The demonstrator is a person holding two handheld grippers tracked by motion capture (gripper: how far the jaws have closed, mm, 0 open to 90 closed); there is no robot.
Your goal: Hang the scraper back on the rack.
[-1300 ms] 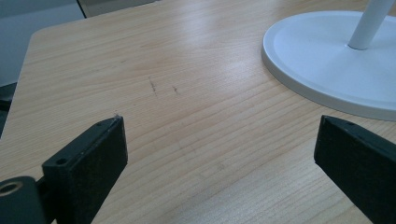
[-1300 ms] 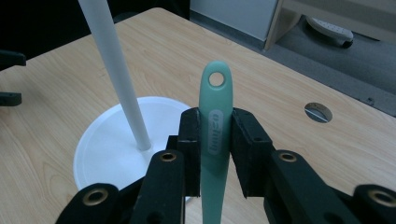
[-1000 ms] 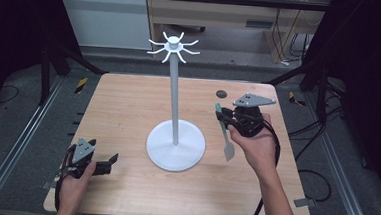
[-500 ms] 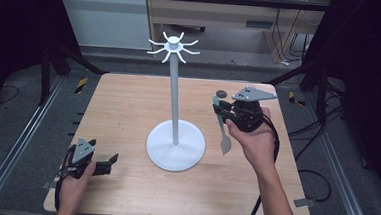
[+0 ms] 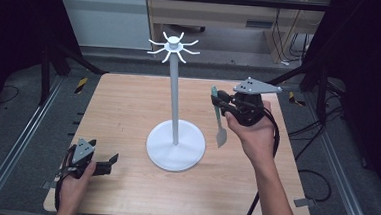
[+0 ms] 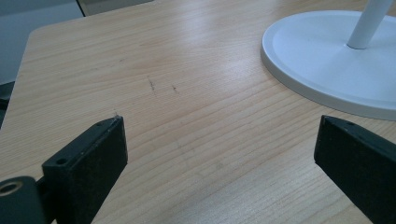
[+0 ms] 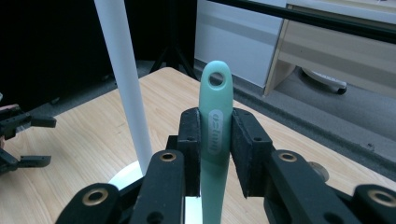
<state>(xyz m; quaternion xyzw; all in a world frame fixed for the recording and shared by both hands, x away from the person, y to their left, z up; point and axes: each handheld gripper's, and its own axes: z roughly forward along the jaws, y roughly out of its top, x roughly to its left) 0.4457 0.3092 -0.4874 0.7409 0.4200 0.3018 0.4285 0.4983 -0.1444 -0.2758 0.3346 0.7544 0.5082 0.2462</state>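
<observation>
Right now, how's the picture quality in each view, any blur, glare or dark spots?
High view: soft overall, the table evenly lit, the sides dark. Left gripper view: wood grain crisp, the stand base bright without harsh glare, near jaws slightly soft. Right gripper view: the green handle is sharp between the jaws, the left background is very dark, and the pole looks washed out.

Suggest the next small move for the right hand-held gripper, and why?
Probably lift further and ease toward the pole top. The right hand-held gripper clamps the green utensil upright, its hanging hole free above the pads, well below the white stand's hooks.
</observation>
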